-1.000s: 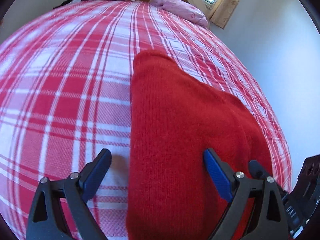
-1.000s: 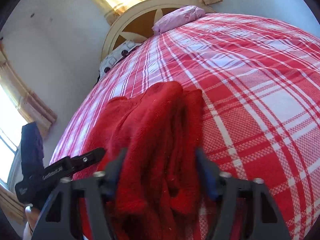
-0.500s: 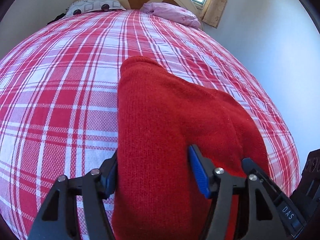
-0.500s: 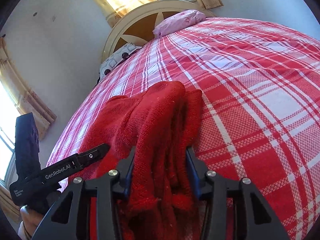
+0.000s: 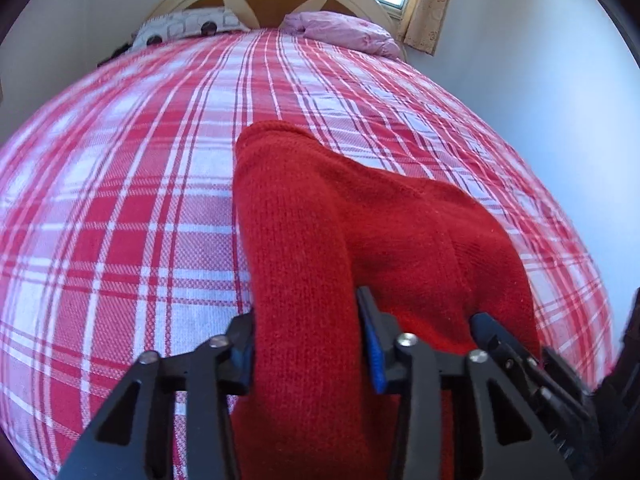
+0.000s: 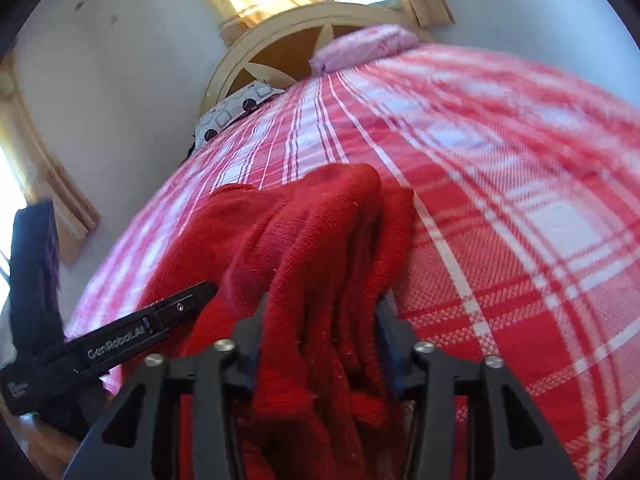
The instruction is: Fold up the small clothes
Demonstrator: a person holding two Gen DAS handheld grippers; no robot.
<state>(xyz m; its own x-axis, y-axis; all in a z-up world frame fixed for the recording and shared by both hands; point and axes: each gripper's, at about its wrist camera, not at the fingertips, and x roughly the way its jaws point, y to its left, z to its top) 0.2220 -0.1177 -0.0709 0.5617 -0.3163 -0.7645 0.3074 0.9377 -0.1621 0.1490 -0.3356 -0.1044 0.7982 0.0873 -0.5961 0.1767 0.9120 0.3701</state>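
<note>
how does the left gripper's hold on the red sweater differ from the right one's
The left gripper pinches a smooth, flat band of the red sweater; the right gripper clamps a thick, crumpled bunch of folds. Both are shut on the same garment, over the plaid bedspread.

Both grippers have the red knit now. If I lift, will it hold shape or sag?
The red knit garment will likely sag: it bunches into soft folds in the right hand-held gripper. The fuzzy knit probably won't slip from the left hand-held gripper. Its thick weave may drag on the plaid bedspread.
</note>
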